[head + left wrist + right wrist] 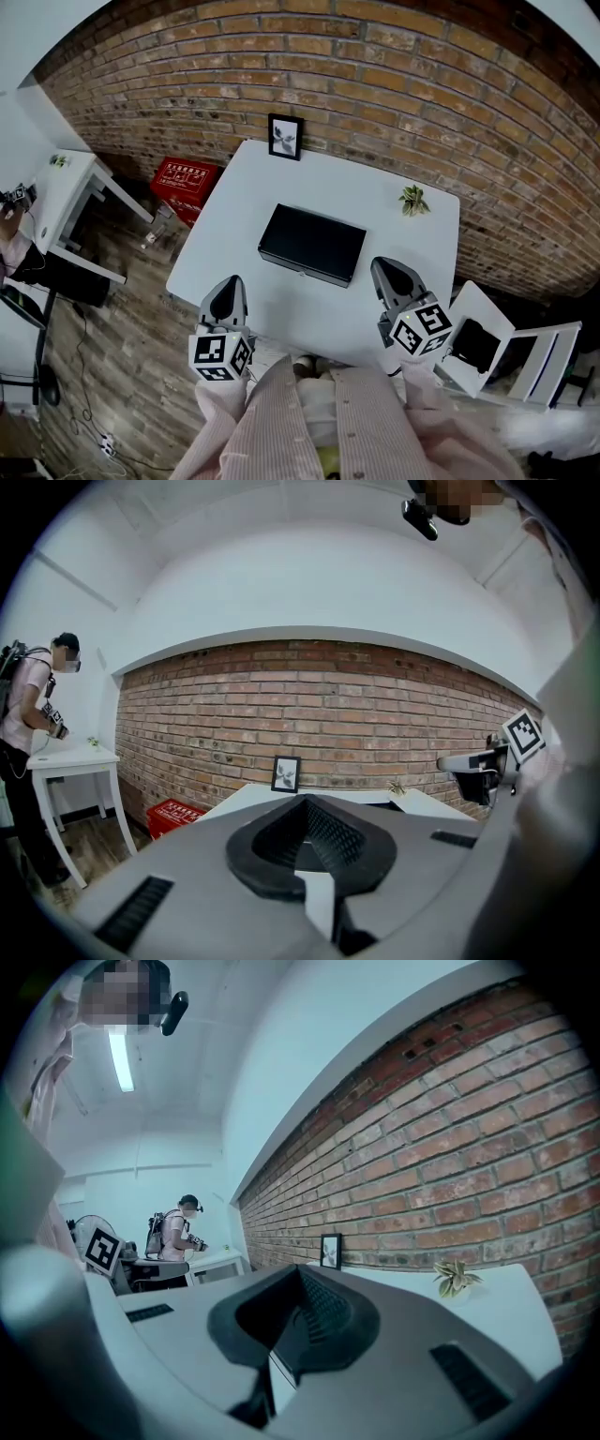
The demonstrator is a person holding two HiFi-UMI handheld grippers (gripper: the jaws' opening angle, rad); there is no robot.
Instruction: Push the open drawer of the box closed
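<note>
A flat black box (312, 244) lies in the middle of the white table (244, 187), its front face with a small pull (300, 271) turned toward me. How far the drawer stands out I cannot tell from above. My left gripper (228, 286) hovers over the table's near left edge, jaws shut and empty, short of the box. My right gripper (384, 267) hangs at the near right, close to the box's front right corner, also shut and empty. In the gripper views the left gripper (309, 803) and the right gripper (300, 1274) both point toward the brick wall, their tips together.
A framed picture (285, 137) leans at the table's far edge and a small plant (412, 200) sits at the far right. A red crate (186, 184) and a white side table (70, 192) stand to the left, a white folding frame (506, 352) to the right. Another person (37, 724) stands far left.
</note>
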